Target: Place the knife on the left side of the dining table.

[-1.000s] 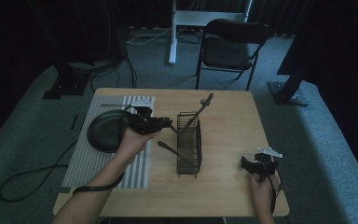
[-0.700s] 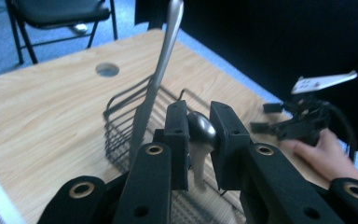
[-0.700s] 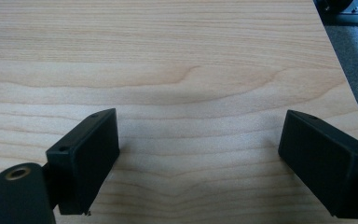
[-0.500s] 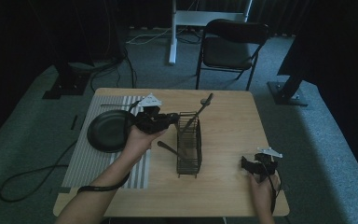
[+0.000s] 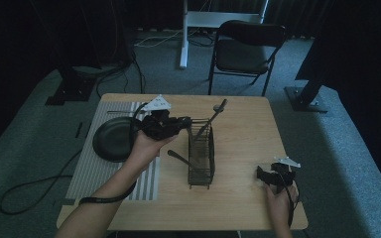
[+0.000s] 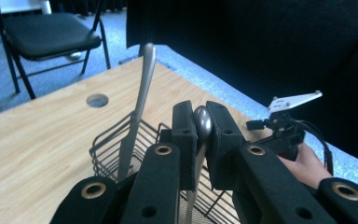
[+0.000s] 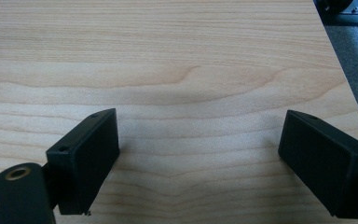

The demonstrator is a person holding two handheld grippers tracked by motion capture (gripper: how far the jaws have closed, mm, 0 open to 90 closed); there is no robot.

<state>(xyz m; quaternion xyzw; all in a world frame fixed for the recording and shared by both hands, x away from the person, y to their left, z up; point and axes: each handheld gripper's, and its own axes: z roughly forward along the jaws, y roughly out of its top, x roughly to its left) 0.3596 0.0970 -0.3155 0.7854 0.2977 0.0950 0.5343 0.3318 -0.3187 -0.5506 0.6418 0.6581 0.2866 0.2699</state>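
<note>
- The left gripper (image 6: 200, 140), held above the black wire cutlery basket (image 5: 201, 153) on the pale wooden table (image 5: 243, 134), has its black padded jaws pinched on the handle of a slim silver piece of cutlery (image 6: 202, 122), whose rounded end stands up between the pads in the left gripper view; which kind of utensil it is cannot be told.
- A second long silver utensil (image 5: 213, 115) already stands in the basket, leaning toward the far side, and a dark-handled one (image 5: 178, 157) lies slanted against the basket's left wall.
- By the look of it, the sorting of cutlery into the basket is partly done: one piece stands inside, one is in the grip above it, and the drop is not yet made.
- The round black plate (image 5: 110, 141) rests on the grey striped placemat (image 5: 87, 168) at the table's left.
- The right gripper (image 5: 273, 174) rests near the table's near right corner, its jaws spread wide over bare wood with nothing between them.
- Against the frame a second earlier, the left gripper has risen off the plate side and swung toward the basket, its jaws having just been closing onto the handle; the right gripper is unmoved.
</note>
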